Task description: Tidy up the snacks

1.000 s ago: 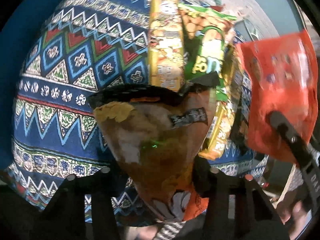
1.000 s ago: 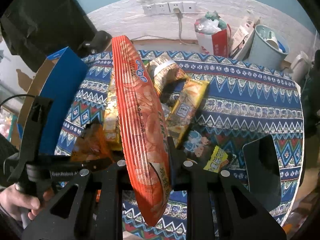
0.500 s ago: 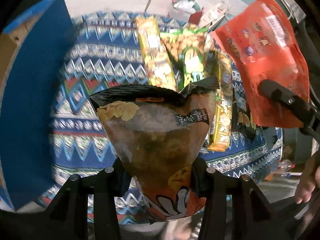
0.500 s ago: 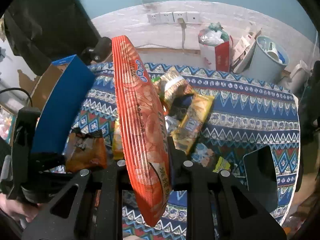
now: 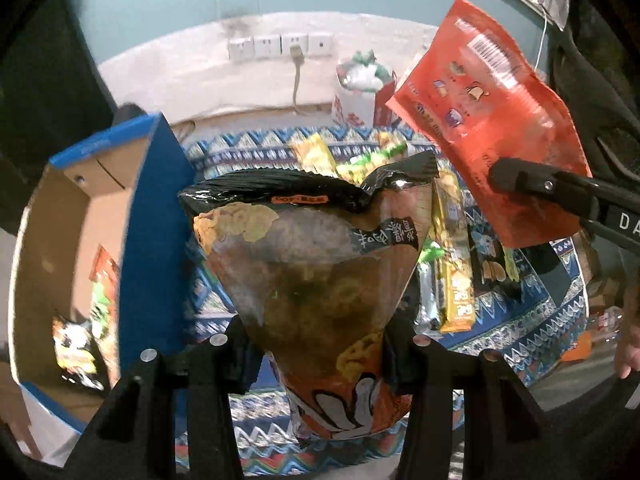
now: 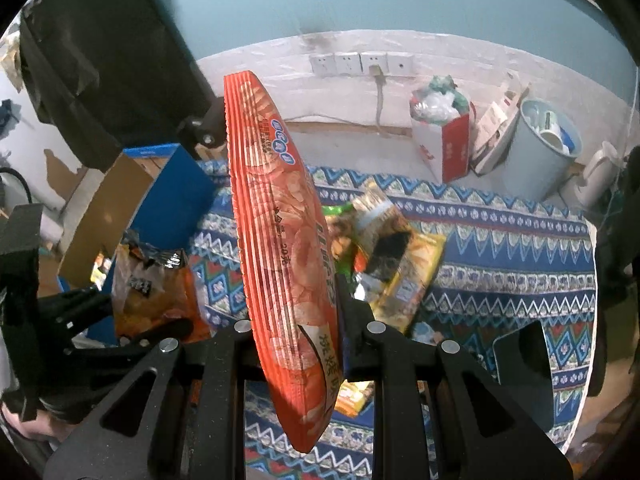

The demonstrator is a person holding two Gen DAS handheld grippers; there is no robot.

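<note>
My left gripper is shut on a brown and black chip bag, held up above the patterned table. The same bag shows in the right wrist view, next to the box. My right gripper is shut on a red-orange chip bag, held upright; it also shows in the left wrist view at upper right. A blue cardboard box with snack bags inside stands at the left; it shows in the right wrist view too. Several loose snack packs lie on the tablecloth.
A dark tablet-like slab lies at the table's right front. Behind the table are a wall with sockets, a red and white bag of rubbish and a pale bin. Yellow and green packs lie right of my left bag.
Both grippers have risen and tilted up with their bags; the wall and sockets now show. The left gripper has moved toward the blue box, whose inside is now in view.
</note>
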